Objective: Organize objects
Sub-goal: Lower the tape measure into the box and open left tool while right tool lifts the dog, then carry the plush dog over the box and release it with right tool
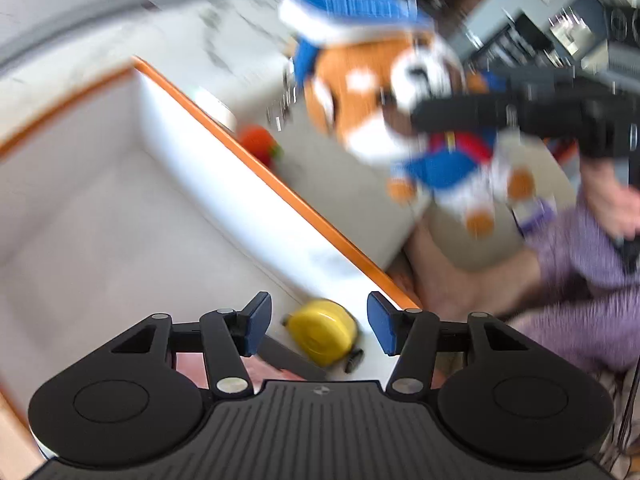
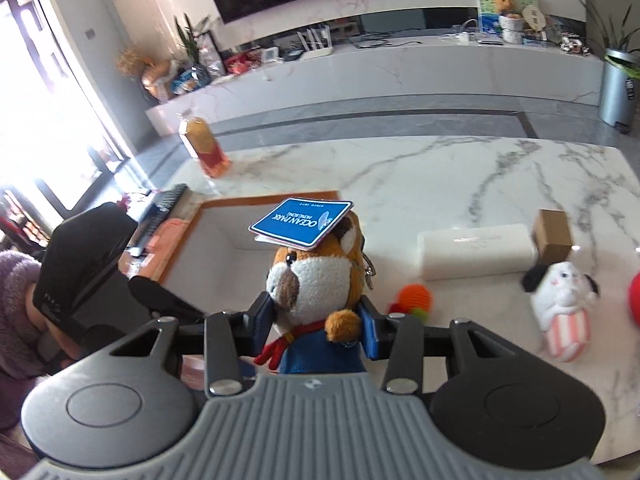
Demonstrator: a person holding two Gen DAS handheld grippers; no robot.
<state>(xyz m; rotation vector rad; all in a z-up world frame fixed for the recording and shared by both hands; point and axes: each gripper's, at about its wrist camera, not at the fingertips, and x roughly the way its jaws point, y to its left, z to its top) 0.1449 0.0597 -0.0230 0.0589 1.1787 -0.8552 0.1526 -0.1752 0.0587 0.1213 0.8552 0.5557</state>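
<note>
**Carrying the plush toy to the bin**

My right gripper [image 2: 318, 330] is closed on the plush toy [image 2: 320, 280], an orange-and-white animal in a blue outfit with a red scarf. The blue pads press on both sides of its body just below the head, and a blue tag [image 2: 301, 222] sits flat across the top of the head. From my left wrist view I can see the toy hanging in the air off the right gripper, above the marble table [image 2: 440, 168] and just to the side of the bin [image 1: 248, 160], the white box with the orange rim.

My left gripper [image 1: 318, 326] is roughly half open with nothing pressed between its pads. It points down into the bin, and a yellow toy [image 1: 322, 330] lies on the bin floor below the gap, by the near wall. That view is blurred, so I cannot tell more about it.

I judge the step in hand to be the carry: the toy is lifted but not yet over the bin. Next I need to bring it across the orange rim, lower it clear of the yellow toy, and only then let go. My left gripper should get out of the way first, since it sits where the toy would come down.

Still out on the table: a small orange knitted toy [image 2: 414, 298] near the bin wall, a white-and-pink plush [image 2: 564, 312], a white block [image 2: 476, 254], a brown box [image 2: 554, 234], and a bottle [image 2: 204, 148] farther back.
</note>
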